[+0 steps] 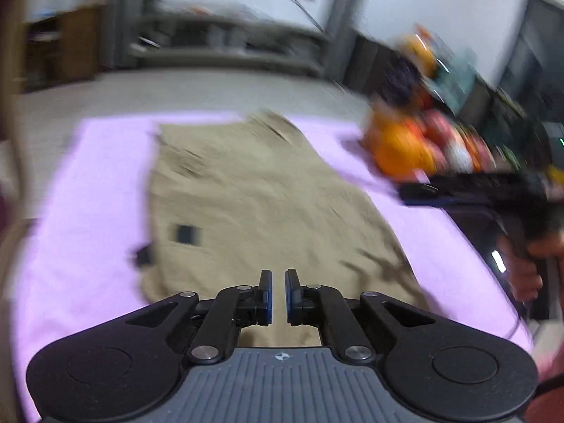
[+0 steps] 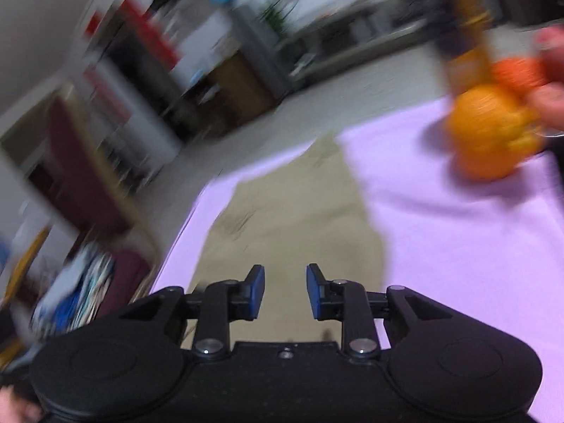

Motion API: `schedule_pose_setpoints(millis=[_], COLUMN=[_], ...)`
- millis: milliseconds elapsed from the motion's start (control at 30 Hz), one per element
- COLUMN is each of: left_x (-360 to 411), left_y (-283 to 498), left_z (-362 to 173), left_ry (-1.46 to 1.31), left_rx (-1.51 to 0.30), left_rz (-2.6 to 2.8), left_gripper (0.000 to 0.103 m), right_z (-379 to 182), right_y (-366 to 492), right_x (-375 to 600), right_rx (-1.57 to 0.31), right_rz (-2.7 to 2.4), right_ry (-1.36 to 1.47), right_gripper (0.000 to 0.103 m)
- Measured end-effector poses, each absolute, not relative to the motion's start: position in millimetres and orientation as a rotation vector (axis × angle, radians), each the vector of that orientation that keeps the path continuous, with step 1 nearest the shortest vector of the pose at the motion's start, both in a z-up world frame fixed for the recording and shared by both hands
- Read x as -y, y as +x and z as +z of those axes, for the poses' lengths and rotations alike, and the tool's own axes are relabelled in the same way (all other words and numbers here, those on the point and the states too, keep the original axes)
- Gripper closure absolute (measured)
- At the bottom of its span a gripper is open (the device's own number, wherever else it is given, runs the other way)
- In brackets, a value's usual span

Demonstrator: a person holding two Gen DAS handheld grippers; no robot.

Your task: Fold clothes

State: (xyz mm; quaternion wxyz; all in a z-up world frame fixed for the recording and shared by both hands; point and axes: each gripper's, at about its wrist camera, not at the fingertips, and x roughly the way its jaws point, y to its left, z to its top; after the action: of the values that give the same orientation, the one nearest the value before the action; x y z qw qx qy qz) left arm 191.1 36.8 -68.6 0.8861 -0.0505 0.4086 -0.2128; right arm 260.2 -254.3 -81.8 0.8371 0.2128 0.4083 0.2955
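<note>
A tan garment (image 1: 261, 204) lies spread flat on a pink cloth (image 1: 81, 211) that covers the table. It has a small dark label (image 1: 185, 234) near its left edge. My left gripper (image 1: 278, 298) hovers over the garment's near edge, its blue pads a narrow gap apart with nothing between them. In the right wrist view the same garment (image 2: 292, 225) runs away from me. My right gripper (image 2: 285, 292) is open and empty above its near end. The right gripper also shows in the left wrist view (image 1: 493, 190), held at the table's right side. Both views are motion-blurred.
A pile of orange and red toys (image 1: 416, 141) sits at the table's far right corner, also in the right wrist view (image 2: 490, 130). Grey shelving (image 1: 229, 42) and a wooden cabinet (image 1: 63, 46) stand beyond the table. The table's left edge (image 2: 183, 232) drops off beside a dark red chair.
</note>
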Motion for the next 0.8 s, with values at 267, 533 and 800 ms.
schedule_pose_setpoints(millis=[267, 533, 800], left_x=[-33.8, -110.4, -54.6], left_y=[228.6, 269.1, 271.1], left_z=[-126.3, -118.8, -89.0], left_ry=[-0.087, -0.338, -0.106], left_rx=[-0.939, -0.778, -0.728], left_rz=[-0.362, 0.053, -0.215], left_gripper=[0.093, 0.093, 0.097], right_z=[-172.0, -173.7, -128.0], right_y=[289.5, 335.1, 340.8], right_x=[200.0, 285.4, 260.7], right_rx=[-1.295, -0.926, -0.866], right_rz=[0.863, 0.441, 0.61], right_ry=[0.601, 0.877, 0.818], right_gripper=[0.09, 0.096, 0.081])
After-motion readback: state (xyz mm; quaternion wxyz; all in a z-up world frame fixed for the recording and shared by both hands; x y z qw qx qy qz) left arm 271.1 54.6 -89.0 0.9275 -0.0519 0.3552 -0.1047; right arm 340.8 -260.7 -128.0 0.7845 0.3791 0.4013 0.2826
